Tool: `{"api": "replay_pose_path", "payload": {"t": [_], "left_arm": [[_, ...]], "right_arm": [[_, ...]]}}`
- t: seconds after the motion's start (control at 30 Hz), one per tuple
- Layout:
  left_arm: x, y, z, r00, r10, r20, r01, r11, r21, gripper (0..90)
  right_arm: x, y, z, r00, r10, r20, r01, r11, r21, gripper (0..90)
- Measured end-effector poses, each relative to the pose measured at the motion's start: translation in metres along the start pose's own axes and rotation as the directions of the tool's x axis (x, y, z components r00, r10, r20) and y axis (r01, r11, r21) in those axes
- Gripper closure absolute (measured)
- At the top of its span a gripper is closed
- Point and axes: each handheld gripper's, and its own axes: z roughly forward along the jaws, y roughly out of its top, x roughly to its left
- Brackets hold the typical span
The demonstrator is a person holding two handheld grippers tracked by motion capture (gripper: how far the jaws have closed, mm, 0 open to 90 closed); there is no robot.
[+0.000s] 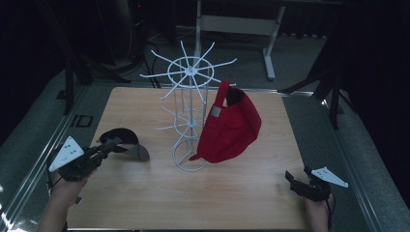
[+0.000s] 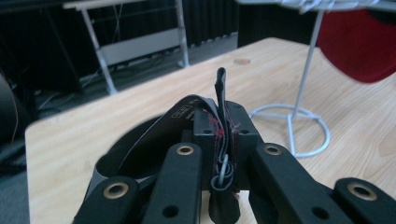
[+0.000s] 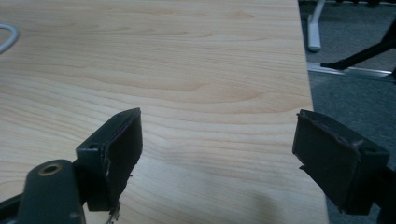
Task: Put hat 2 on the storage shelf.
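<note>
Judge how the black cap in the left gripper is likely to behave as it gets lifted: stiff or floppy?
Probably floppy: the left gripper pinches only the black cap by a thin strap, so the crown will likely sag. Its brim looks stiffer and may hang down. It seems light, since a similar red cap hangs from the thin white wire rack without tipping it.

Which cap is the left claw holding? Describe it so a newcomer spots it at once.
Start at the white wire rack in the middle of the wooden table; a red cap hangs on it. Look left of the rack's base: the black cap there, pinched by its strap in the left claw, is dark with a grey brim.
</note>
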Motion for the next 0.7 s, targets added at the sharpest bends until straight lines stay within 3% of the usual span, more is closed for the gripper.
{"api": "replay_pose_path", "payload": {"t": [0.13, 0.4, 0.53, 0.6, 0.7], "left_arm": [[-0.004, 0.014, -0.003, 0.9985, 0.053, 0.014, -0.053, 0.9978, -0.041, 85.3], [-0.004, 0.037, -0.018, 0.9918, 0.087, 0.093, -0.075, 0.9889, -0.128, 85.3], [-0.011, 0.049, -0.025, 0.979, 0.148, 0.141, -0.127, 0.9811, -0.146, 85.3], [-0.014, 0.055, -0.027, 0.9679, 0.184, 0.172, -0.161, 0.9774, -0.137, 85.3], [-0.016, 0.063, -0.028, 0.9572, 0.2, 0.209, -0.172, 0.9742, -0.146, 85.2]], "right_arm": [[0.0, 0.0, 0.001, 0.9998, -0.003, -0.021, 0.003, 1.0, 0.003, 15.9], [-0.001, 0.0, 0.001, 0.9991, -0.004, -0.043, 0.005, 1.0, 0.008, 15.9], [-0.001, 0.0, 0.001, 0.9984, -0.003, -0.057, 0.003, 1.0, 0.009, 15.9], [-0.001, 0.001, 0.0, 0.9981, -0.004, -0.061, 0.005, 1.0, 0.01, 15.9], [-0.001, 0.0, 0.0, 0.9977, -0.005, -0.068, 0.005, 1.0, 0.013, 15.9]]}}
